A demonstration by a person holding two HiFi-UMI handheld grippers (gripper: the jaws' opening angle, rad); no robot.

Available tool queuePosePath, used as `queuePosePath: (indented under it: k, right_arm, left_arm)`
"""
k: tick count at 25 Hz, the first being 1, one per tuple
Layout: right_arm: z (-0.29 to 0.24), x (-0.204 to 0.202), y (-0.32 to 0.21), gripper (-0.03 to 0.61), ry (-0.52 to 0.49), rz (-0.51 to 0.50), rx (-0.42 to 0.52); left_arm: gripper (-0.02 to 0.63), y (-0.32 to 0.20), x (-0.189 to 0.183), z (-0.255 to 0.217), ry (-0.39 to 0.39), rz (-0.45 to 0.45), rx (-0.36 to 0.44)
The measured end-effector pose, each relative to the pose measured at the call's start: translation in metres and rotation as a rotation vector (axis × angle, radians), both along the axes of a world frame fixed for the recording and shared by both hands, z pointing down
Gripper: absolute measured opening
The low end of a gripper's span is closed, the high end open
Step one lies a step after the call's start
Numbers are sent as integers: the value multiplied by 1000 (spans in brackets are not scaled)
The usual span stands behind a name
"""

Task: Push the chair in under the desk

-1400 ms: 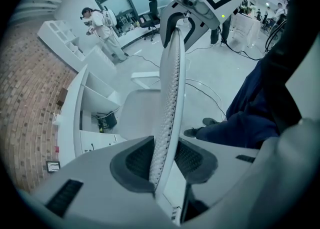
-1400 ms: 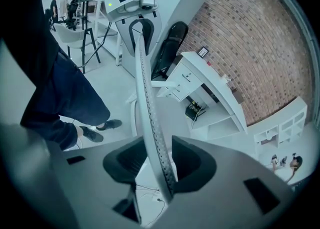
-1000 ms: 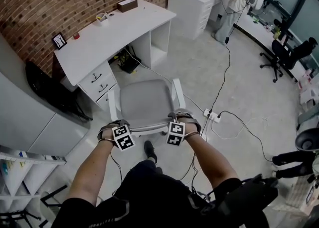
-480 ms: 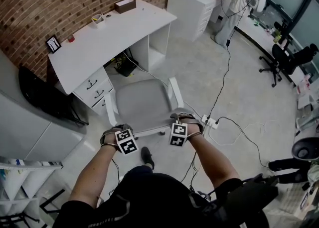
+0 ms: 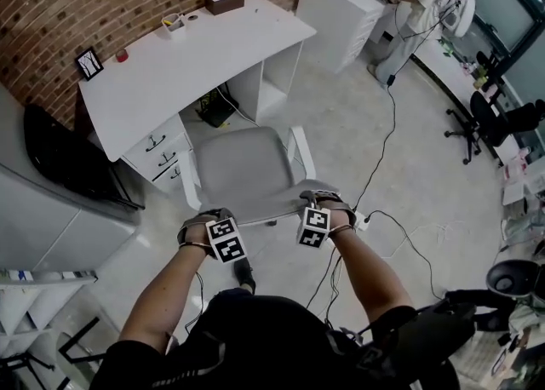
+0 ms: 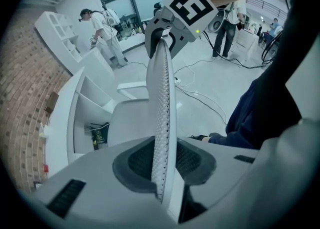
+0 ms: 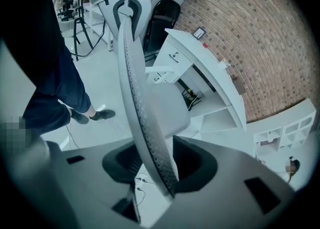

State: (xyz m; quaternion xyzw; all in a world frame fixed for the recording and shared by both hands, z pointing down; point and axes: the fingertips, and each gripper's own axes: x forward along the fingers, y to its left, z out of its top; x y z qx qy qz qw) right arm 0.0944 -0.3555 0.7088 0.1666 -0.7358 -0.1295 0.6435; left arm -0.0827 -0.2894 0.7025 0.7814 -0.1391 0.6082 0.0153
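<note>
While the chair (image 5: 247,171) stands just short of the tabletop (image 5: 183,65), with its seat facing the kneehole but not yet under it, its backrest (image 6: 162,88) is held from both sides. The right claw (image 7: 152,165) is clenched on the rim, and the left claw (image 6: 162,160) has just been closing on the same rim. An even push is advised, steered between the shut drawers (image 5: 160,143) and the open side shelf (image 5: 274,73). A small white holder (image 5: 174,25) on the tabletop possibly holds pens.

The chair (image 5: 243,171) stands just before the desk (image 5: 187,65)
</note>
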Motion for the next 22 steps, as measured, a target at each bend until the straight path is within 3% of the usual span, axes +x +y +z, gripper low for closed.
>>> queuePosePath:
  k: [4,8,15,22]
  right_arm:
    - [2,14,-25,170,50,-3,-19]
    - [7,23,-45,171,85,-1,-20]
    - [4,40,-73,175,102,-30,-33]
    - [5,43,-114,167,84,-115,-11]
  left_arm:
    - [81,-13,16,0,74,-8,-74]
    - [81,-24,29,1,165,-10,-80]
    - [78,-44,50,-2,189,-10,-89]
    - [74,-79,58,1,170,-83,-69]
